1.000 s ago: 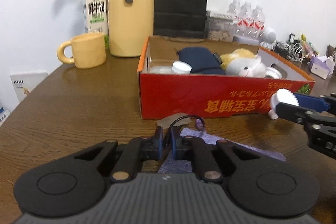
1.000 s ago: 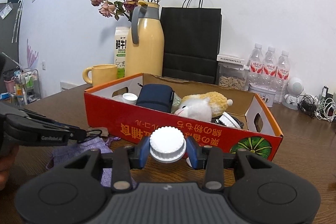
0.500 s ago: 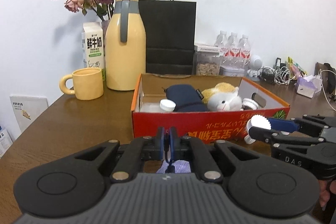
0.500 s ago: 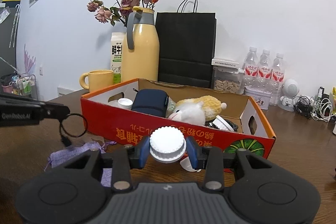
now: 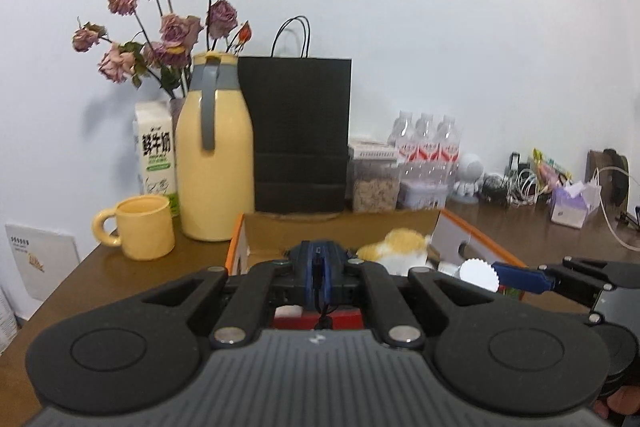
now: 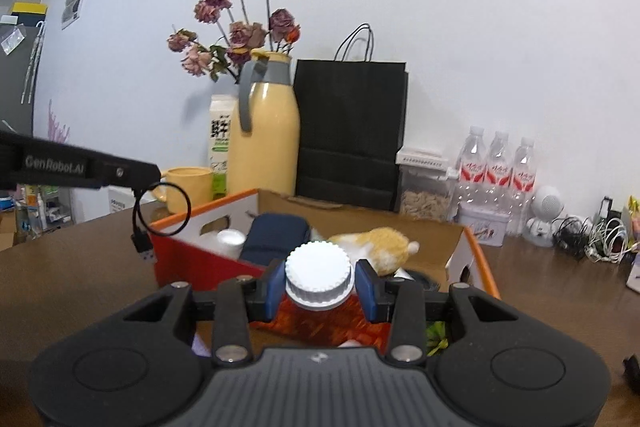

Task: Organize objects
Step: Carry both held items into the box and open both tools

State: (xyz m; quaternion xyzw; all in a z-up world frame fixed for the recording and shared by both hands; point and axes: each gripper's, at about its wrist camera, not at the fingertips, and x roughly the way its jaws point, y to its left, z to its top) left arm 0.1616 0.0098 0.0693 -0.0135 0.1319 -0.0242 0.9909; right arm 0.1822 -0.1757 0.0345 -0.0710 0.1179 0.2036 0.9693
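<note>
My left gripper (image 5: 318,273) is shut on a thin black cable (image 5: 323,311). In the right wrist view the left gripper (image 6: 154,174) hangs over the left end of the red cardboard box (image 6: 192,261), and the cable (image 6: 160,205) dangles from it in a loop with its USB plug (image 6: 144,247) lowest. My right gripper (image 6: 319,285) is shut on the white ribbed cap (image 6: 319,273) of a container, in front of the box's near wall. The left wrist view has the right gripper (image 5: 490,273) and the cap (image 5: 478,273) at the right. Inside the box lie a navy pouch (image 6: 276,237), a plush toy (image 6: 376,245) and a white-capped bottle (image 6: 230,239).
Behind the box stand a yellow jug (image 6: 266,135), a yellow mug (image 6: 190,187), a milk carton (image 6: 220,143), a black paper bag (image 6: 350,131), a snack jar (image 6: 424,193) and water bottles (image 6: 498,167). Tangled cables (image 6: 588,231) lie at the far right on the wooden table (image 6: 72,267).
My left gripper has risen with the cable, lifting it off the table; the purple pouch below has dropped out of its view. The right gripper has kept its hold and barely moved.
</note>
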